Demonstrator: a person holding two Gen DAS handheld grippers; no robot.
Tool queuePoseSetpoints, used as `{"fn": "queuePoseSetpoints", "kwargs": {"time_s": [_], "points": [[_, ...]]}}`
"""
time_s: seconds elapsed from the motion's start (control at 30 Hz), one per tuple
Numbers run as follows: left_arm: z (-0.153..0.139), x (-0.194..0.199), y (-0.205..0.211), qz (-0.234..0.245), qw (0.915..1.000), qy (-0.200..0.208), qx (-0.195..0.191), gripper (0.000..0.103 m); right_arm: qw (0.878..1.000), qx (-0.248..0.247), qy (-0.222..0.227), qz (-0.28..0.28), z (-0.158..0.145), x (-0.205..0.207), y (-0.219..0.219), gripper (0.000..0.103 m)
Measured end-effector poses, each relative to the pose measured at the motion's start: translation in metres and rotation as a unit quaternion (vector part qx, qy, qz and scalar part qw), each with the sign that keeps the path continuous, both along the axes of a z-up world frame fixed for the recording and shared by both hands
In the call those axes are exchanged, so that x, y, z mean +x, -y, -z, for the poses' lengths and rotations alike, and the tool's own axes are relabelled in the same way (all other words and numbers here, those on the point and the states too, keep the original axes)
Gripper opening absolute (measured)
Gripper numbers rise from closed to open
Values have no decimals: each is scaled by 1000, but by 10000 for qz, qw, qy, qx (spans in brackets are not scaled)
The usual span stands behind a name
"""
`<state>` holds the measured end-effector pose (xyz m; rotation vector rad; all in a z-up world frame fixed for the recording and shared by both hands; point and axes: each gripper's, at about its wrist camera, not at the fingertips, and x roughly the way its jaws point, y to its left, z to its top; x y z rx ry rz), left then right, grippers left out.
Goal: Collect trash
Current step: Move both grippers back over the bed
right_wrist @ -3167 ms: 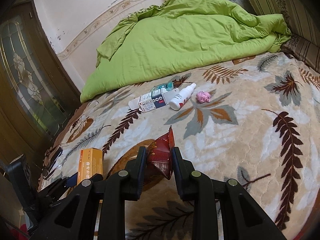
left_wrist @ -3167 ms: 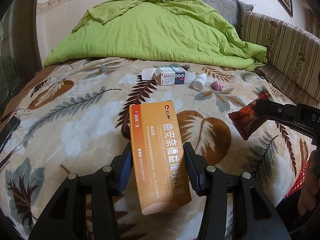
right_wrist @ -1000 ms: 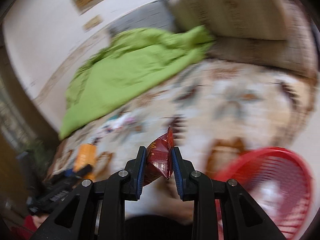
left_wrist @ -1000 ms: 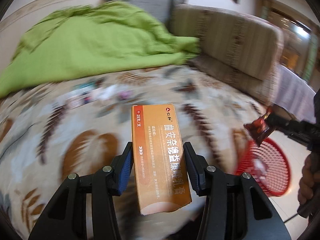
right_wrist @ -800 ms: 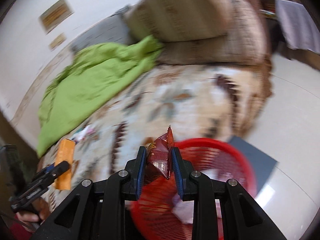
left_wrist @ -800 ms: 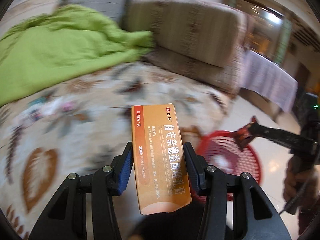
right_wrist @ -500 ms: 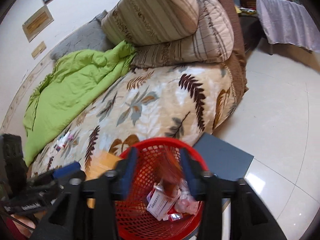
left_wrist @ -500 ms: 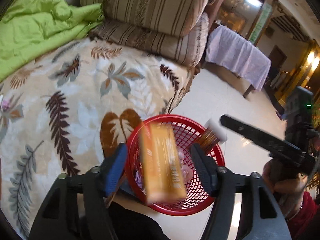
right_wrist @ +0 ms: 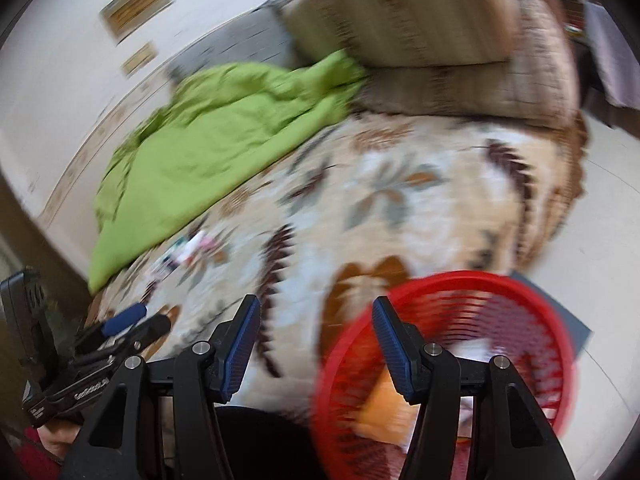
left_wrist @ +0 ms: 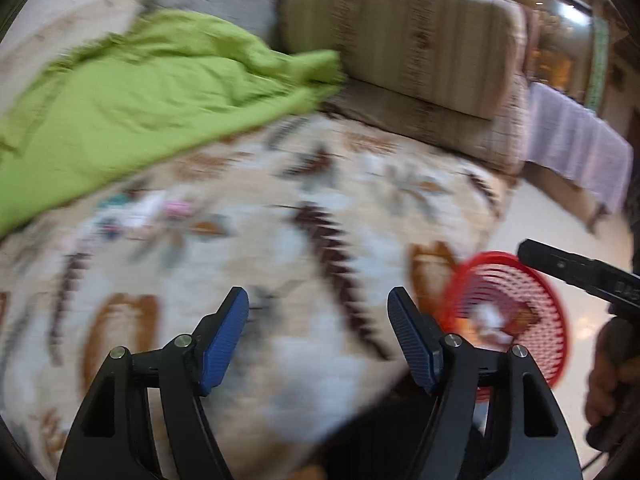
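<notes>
My left gripper (left_wrist: 318, 304) now stands with its jaws wide apart and nothing between them — the orange box it held a moment ago is gone from them. Through the gap I see the leaf-patterned bed cover (left_wrist: 256, 280), badly blurred. Far back on the left lies the green quilt (left_wrist: 132, 96), and below it a smear of small things (left_wrist: 140, 212) rests on the cover; I cannot tell them apart.

To the right, the red basket (left_wrist: 556, 320) stands on the floor just beside the bed's edge, with pale and dark scraps inside it.

My right gripper (right_wrist: 316, 314) has also let go: its jaws are spread, and the dark red wrapper no longer sits between them. It hangs above the basket's near rim — the orange box (right_wrist: 384, 408) now lies inside the basket, seen through the mesh. The view has swung back toward the bed since half a second ago.
</notes>
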<state>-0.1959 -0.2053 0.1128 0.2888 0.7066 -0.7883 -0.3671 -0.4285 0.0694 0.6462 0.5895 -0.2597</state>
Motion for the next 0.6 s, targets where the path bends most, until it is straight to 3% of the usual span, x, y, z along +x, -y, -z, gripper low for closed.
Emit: {"fn": "queuePoseSetpoints", "kwargs": {"time_s": [0.23,0.6], "points": [[0,22,-58,-811,9950,540,219,75,9965,-246,-57,-794,-10,57,-53,63],[4,46,-106,-1342,9894,540,144,75,9869,-469,-179,-1533,-16,112,-112,63]]}}
